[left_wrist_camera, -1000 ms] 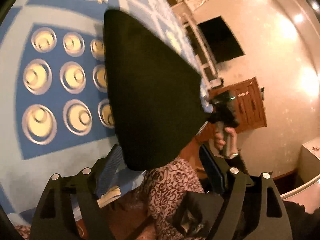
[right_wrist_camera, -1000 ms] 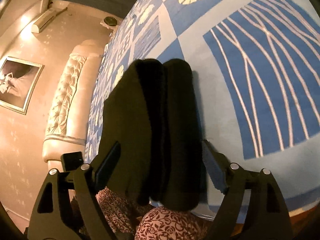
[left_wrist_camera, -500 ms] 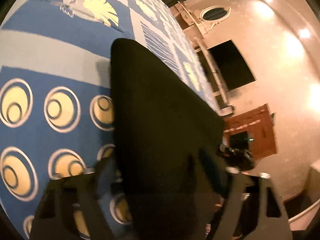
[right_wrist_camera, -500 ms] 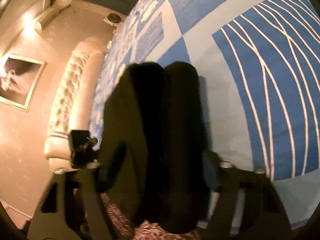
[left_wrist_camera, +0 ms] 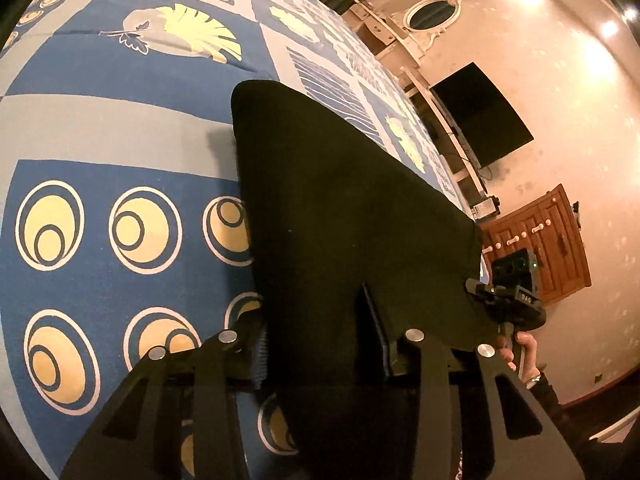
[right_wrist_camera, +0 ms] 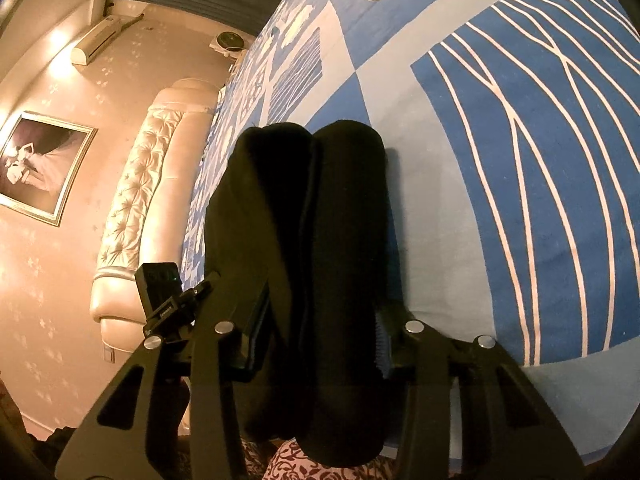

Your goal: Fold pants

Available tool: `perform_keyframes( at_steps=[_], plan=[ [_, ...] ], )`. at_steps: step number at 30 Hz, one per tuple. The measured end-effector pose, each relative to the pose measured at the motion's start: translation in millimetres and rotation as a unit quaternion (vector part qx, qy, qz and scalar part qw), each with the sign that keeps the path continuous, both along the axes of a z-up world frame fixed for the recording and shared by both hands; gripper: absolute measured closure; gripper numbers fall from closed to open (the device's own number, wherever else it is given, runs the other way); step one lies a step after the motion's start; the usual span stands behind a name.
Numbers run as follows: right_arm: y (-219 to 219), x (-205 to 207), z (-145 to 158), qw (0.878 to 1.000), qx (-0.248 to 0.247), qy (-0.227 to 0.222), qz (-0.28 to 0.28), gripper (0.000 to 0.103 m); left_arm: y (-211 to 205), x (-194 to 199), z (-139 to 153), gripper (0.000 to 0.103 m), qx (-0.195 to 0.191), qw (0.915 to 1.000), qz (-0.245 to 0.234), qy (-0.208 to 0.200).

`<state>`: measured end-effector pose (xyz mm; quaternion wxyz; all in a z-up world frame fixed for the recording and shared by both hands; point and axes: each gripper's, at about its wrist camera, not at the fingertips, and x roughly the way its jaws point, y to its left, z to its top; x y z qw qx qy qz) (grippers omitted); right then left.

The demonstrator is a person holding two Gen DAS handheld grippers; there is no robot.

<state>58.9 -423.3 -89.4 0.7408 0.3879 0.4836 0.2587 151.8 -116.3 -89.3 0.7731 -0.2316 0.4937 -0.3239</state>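
Note:
The black pants (left_wrist_camera: 344, 216) are folded into a thick bundle and rest on the blue patterned bedspread (left_wrist_camera: 120, 140). My left gripper (left_wrist_camera: 320, 344) is shut on one near edge of the pants. In the right wrist view the pants (right_wrist_camera: 320, 220) show as two thick folded rolls side by side. My right gripper (right_wrist_camera: 316, 340) is shut on their near end. The right gripper also shows in the left wrist view (left_wrist_camera: 516, 300), at the pants' other corner. The left gripper shows in the right wrist view (right_wrist_camera: 168, 296).
The bed's tufted cream headboard (right_wrist_camera: 148, 184) lies at the left in the right wrist view. A dark TV (left_wrist_camera: 480, 116) and a wooden cabinet (left_wrist_camera: 548, 244) stand past the bed. Floral cloth (right_wrist_camera: 320, 464) shows below the bed's near edge.
Both grippers moved forward and down over the bed with the pants. The pants now lie lower on the bedspread, and the floral cloth has nearly left view.

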Motion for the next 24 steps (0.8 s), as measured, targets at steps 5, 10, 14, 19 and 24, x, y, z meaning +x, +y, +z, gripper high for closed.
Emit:
perform_keyframes(
  at_steps=[5,10,14,19,24],
  plan=[
    [0,2,1,1.000,0.003,0.005,0.000,0.052,-1,-1,5,0.058,0.012,0.9999,-0.003,-0.008],
    [-2,4,20,1.000,-0.016,-0.024,-0.005,0.025,12,-3,22,0.035,0.000,0.9999,-0.004,-0.010],
    [-10,17,24,0.999,-0.005,-0.035,-0.020,0.020,23,13,24,0.031,-0.021,0.9997,0.005,-0.015],
    [-1,48,14,1.000,-0.002,-0.019,-0.003,0.019,21,52,11,0.031,-0.036,0.9989,0.025,0.018],
    [11,70,13,1.000,-0.015,-0.018,0.008,0.012,4,70,6,0.031,-0.018,0.9995,0.022,0.009]
  ],
)
